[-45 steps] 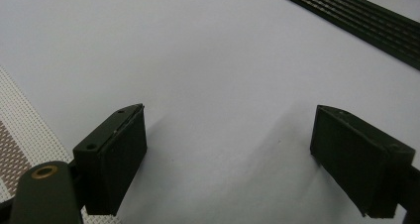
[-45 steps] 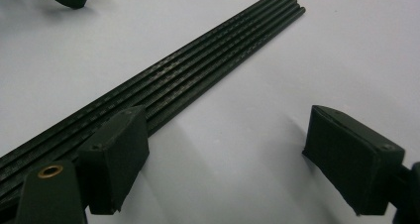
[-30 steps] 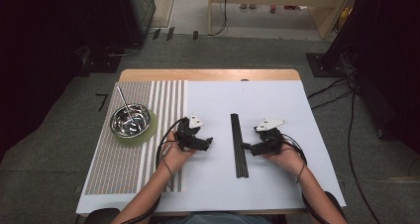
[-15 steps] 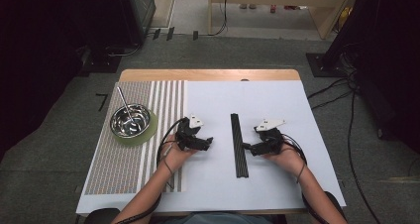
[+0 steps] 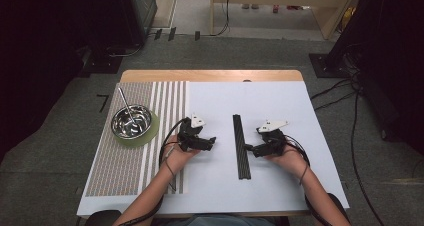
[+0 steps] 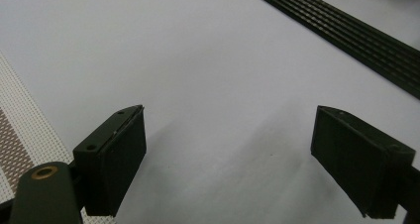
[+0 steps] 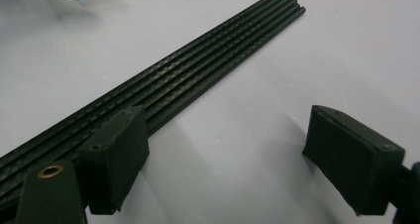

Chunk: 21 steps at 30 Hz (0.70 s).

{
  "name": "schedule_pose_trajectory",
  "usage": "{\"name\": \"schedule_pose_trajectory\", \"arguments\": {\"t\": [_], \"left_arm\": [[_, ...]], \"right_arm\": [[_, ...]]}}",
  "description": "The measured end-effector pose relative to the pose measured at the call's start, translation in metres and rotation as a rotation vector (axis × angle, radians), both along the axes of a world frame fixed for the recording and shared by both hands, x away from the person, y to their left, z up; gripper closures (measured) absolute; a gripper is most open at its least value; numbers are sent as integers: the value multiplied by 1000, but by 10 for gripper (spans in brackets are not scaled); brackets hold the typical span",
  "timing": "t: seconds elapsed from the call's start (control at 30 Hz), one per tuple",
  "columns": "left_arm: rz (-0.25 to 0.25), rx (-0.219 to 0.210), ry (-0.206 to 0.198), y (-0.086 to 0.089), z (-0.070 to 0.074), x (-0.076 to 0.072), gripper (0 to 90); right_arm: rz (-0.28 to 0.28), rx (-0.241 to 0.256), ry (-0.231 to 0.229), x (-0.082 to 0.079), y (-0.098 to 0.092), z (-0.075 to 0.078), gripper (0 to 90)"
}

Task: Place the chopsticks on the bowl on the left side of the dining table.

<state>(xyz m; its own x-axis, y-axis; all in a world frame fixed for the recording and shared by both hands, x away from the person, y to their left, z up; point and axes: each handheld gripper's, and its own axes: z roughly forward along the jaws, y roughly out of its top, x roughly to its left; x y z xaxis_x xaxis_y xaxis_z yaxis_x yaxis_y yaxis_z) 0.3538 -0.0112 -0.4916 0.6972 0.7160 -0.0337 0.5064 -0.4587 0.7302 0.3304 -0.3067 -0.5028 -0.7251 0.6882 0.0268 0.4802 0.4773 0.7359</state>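
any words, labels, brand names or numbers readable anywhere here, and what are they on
None can be read in these views.
Black ribbed strip: grooves along its length, no lettering.
Left gripper and right gripper: plain black jaws, no markings.
Metal bowl and striped mat: pattern but no print.
White table cover: blank.

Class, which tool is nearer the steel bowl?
Left. The left tool sits just right of the bowl; the right tool lies beyond the black strip.
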Motion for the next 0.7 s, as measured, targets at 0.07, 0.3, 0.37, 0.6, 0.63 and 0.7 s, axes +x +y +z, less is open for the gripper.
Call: {"name": "schedule_pose_trajectory", "arguments": {"t": [0.07, 0.3, 0.37, 0.6, 0.63, 0.7], "left_arm": [[1, -2, 3, -1, 1, 0, 143], [0, -5, 20, -5, 4, 0, 143], [5, -10, 22, -6, 5, 0, 143], [4, -28, 29, -9, 7, 0, 143], [6, -27, 29, -9, 7, 0, 144], [8, -29, 33, -9, 7, 0, 143]], "right_arm": [[0, 0, 0, 0, 0, 0, 169], [0, 0, 0, 0, 0, 0, 168], [-1, -1, 0, 0, 0, 0, 169], [0, 0, 0, 0, 0, 0, 169], [-1, -1, 0, 0, 0, 0, 169], [0, -1, -1, 0, 0, 0, 168]]}}
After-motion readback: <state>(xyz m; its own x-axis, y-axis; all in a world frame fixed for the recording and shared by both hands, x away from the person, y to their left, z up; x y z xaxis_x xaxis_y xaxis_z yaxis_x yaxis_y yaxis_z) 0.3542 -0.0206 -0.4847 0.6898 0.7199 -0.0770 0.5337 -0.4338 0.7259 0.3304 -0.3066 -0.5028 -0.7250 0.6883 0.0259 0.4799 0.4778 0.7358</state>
